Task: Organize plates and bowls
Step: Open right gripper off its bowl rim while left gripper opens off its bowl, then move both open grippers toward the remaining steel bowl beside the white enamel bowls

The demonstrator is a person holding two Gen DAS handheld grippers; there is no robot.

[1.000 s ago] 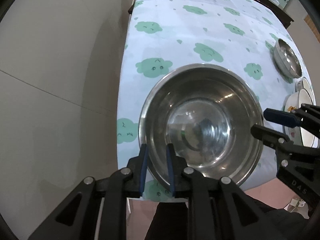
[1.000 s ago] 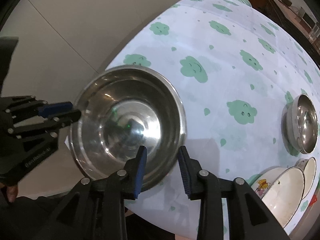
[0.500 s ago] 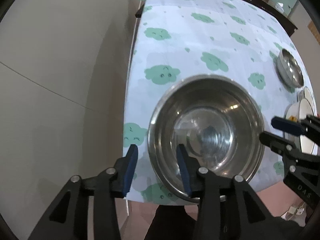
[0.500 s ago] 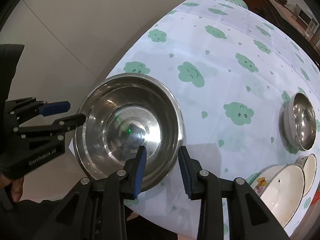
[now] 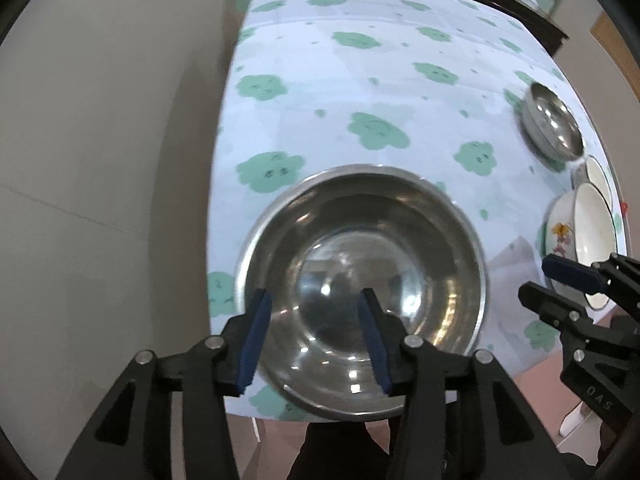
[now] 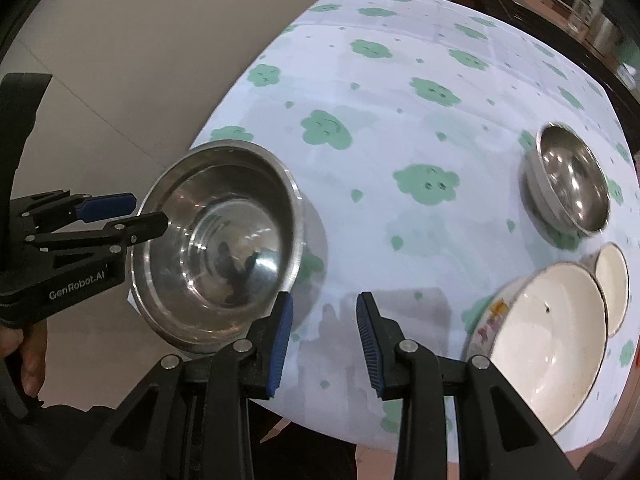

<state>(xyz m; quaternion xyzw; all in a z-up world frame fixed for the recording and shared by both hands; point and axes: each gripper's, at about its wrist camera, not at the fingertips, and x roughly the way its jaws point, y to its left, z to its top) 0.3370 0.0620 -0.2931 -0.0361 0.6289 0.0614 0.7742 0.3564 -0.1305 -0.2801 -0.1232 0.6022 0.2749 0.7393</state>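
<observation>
L tongs (image 5: 316,336): released, over big steel bowl (image 5: 362,280) at table (image 5: 400,80) near-left corner.
R tongs (image 6: 324,340): released, grasping nothing.

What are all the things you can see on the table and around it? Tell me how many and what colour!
Big bowl: one, shiny steel, at the near left corner of the table.
Small steel bowl: one, shiny steel, sitting in a pale bowl, far right.
Large enamel bowl: one, cream with a flower picture on its side, near right edge.
Small enamel bowl: one, cream, right behind the large one.
Tablecloth: one, pale blue with green smiley clouds, covering the table.
Floor: beige tiles, left of the table.
Left gripper: one, black with blue pads, open, over the big bowl.
Right gripper: one, black with blue pads, open, empty.
</observation>
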